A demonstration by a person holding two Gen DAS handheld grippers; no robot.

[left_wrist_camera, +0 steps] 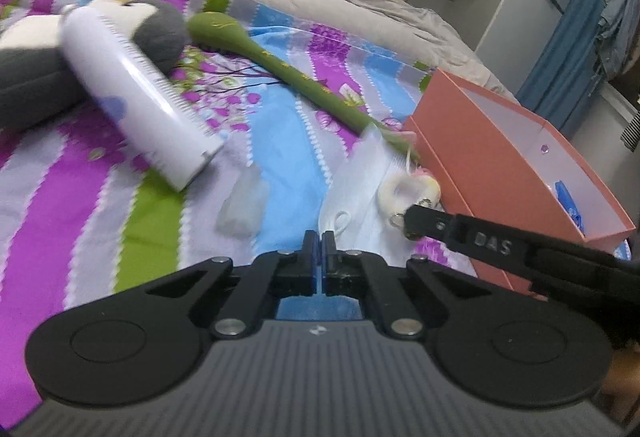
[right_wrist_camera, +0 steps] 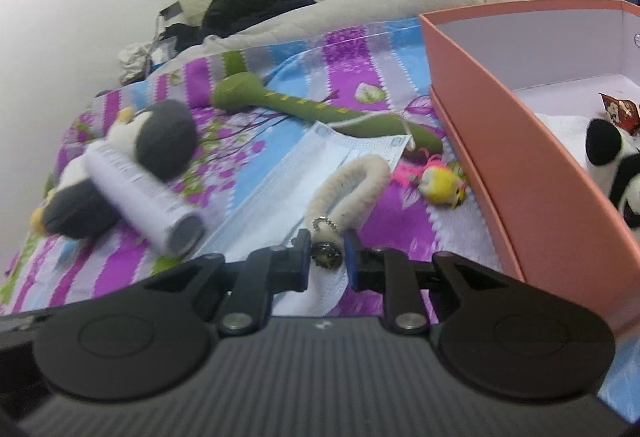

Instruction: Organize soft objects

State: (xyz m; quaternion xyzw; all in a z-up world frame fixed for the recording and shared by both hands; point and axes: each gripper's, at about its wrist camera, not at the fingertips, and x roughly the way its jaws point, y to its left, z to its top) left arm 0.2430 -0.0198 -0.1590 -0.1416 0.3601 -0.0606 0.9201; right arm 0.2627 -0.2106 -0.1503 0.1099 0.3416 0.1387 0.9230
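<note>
Just left of the pink box (right_wrist_camera: 500, 141), held at its metal ring end by the right gripper (right_wrist_camera: 327, 255), white fuzzy loop keychain (right_wrist_camera: 352, 181) stretching away forward, left gripper (left_wrist_camera: 318, 237) pinched shut, holding nothing.

The bedspread (left_wrist_camera: 100, 205) lies bare in the near left, open to a gripper. Further in, the white bottle (left_wrist_camera: 136, 93) leans on the grey plush (left_wrist_camera: 160, 29), with the green snake toy (left_wrist_camera: 288, 71) and face mask (right_wrist_camera: 280, 177) crossing the middle. At the right the pink box (right_wrist_camera: 520, 173) walls off that side, though its top is open and 1 panda plush (right_wrist_camera: 616, 157) lies inside.
</note>
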